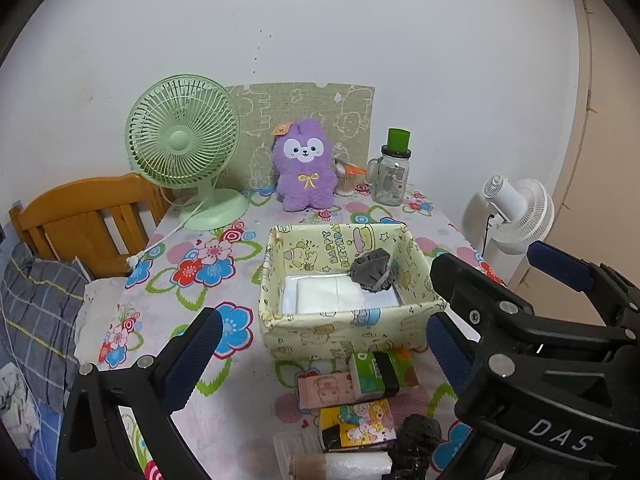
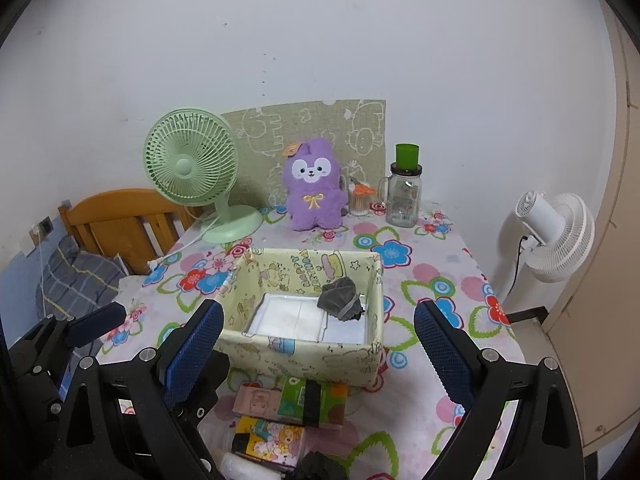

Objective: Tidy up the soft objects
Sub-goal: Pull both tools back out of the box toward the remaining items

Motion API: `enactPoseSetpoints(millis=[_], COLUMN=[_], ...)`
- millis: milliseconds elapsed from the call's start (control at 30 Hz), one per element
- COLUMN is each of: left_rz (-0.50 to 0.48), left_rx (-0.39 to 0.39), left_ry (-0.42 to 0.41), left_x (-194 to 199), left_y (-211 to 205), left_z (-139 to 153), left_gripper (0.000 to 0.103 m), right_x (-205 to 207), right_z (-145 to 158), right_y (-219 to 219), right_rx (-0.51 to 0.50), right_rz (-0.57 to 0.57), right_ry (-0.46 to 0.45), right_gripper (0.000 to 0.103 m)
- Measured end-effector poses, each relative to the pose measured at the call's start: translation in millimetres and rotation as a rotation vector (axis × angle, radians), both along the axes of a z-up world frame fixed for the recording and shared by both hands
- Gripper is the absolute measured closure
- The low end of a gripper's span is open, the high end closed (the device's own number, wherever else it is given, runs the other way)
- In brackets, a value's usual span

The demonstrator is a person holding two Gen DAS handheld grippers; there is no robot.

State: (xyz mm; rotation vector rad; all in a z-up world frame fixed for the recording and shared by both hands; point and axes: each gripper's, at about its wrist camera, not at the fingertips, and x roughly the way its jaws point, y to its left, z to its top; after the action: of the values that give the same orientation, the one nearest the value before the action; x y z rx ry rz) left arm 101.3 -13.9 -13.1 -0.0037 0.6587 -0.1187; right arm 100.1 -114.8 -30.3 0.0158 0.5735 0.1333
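A yellow cartoon-print fabric box (image 1: 348, 328) (image 2: 296, 350) stands mid-table. Inside lie a white packet (image 1: 328, 292) (image 2: 292, 316) and a grey cloth bundle (image 1: 372, 270) (image 2: 340, 298) at its right. A purple plush bunny (image 1: 306, 164) (image 2: 316, 184) sits upright at the back. My left gripper (image 1: 320, 356) is open and empty, just in front of the box. My right gripper (image 2: 318, 352) is open and empty, also in front of the box, to the left gripper's right. Small packets (image 1: 360, 380) (image 2: 292, 400) and a dark soft lump (image 1: 420, 436) (image 2: 320, 466) lie near the table's front edge.
A green desk fan (image 1: 184, 148) (image 2: 192, 168) stands back left with its cord across the cloth. A glass jar with green cup (image 1: 392, 172) (image 2: 404, 192) and a swab holder (image 2: 360, 200) stand back right. A white floor fan (image 2: 556, 236) is right; a wooden chair (image 1: 88, 216) left.
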Motion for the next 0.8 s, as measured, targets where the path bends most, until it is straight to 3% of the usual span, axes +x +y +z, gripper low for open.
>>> enactPoseSetpoints(millis=[800], left_rz=[0.007], left_rx=[-0.001], left_ry=[0.009], left_x=[-38], left_y=[2], left_z=[-23], left_gripper=[0.0], right_x=[-40], right_z=[-23], right_y=[2], right_rx=[0.018], right_rz=[-0.007], right_ry=[0.01], right_gripper=[0.006])
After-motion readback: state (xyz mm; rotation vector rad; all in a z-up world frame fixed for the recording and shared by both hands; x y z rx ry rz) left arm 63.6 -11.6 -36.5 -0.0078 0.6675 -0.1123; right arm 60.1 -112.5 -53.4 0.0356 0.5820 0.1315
